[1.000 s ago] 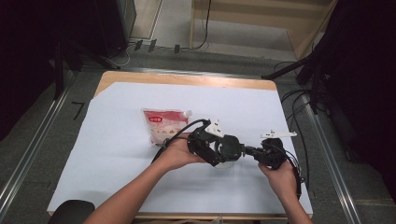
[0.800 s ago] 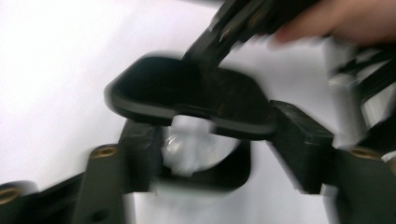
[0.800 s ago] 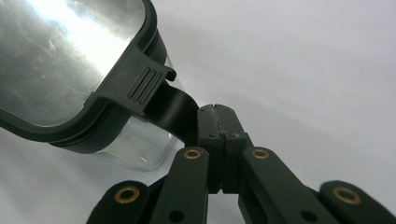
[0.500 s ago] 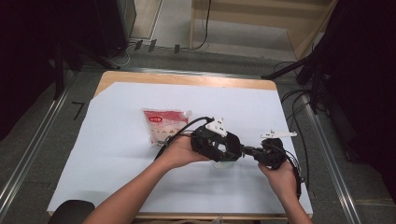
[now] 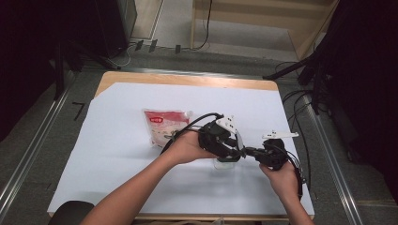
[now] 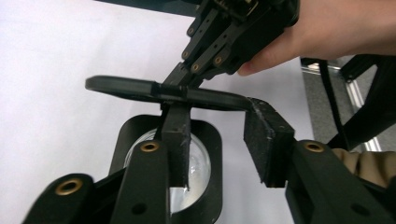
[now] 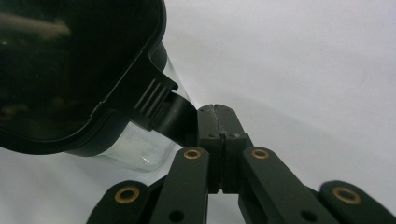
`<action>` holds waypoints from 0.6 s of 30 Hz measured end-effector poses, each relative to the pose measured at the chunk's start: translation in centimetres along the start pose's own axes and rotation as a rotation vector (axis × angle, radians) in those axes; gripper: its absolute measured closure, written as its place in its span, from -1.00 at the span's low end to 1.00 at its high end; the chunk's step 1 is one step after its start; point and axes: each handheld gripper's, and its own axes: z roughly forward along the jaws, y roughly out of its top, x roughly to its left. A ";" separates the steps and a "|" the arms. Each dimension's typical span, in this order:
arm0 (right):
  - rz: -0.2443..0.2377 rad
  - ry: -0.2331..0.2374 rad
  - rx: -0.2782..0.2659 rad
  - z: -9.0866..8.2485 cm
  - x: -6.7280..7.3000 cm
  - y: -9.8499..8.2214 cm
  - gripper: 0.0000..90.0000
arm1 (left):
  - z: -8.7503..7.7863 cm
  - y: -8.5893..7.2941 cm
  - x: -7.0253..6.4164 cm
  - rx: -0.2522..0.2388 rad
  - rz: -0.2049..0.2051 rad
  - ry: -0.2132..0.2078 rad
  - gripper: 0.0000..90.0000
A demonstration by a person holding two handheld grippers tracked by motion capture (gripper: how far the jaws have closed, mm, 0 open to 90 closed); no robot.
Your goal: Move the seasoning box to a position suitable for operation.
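A clear glass container [image 5: 225,164] with a black rounded-square lid [image 7: 70,70] sits on the white sheet between my hands. My right gripper [image 7: 215,112] is shut on the thin black handle [image 7: 173,119] that sticks out at the lid's ribbed clip. From the left gripper view this handle [image 6: 116,87] is a curved bar, clamped by the right gripper [image 6: 180,86]. My left gripper [image 6: 217,135] hovers over the container [image 6: 198,163]. Its jaws have just been closing. A gap still shows between the pads [image 6: 266,140], with the container's rim behind it. In the high view the left gripper [image 5: 234,153] meets the right gripper [image 5: 249,153].
A red-and-white food pouch [image 5: 165,124] lies on the white sheet [image 5: 103,159] to the left, just behind my left hand. The sheet covers a wooden table [image 5: 187,78]. Cables trail off the right edge, and dark equipment stands around the table.
My left gripper has lifted a little and shifted slightly right over the container. The right hand and its gripper have stayed put.
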 end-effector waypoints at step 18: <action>-0.009 0.012 0.008 0.3 0.4 0.0 1.00 | 1.3 1.7 -0.7 0.010 0.028 -0.034 0.61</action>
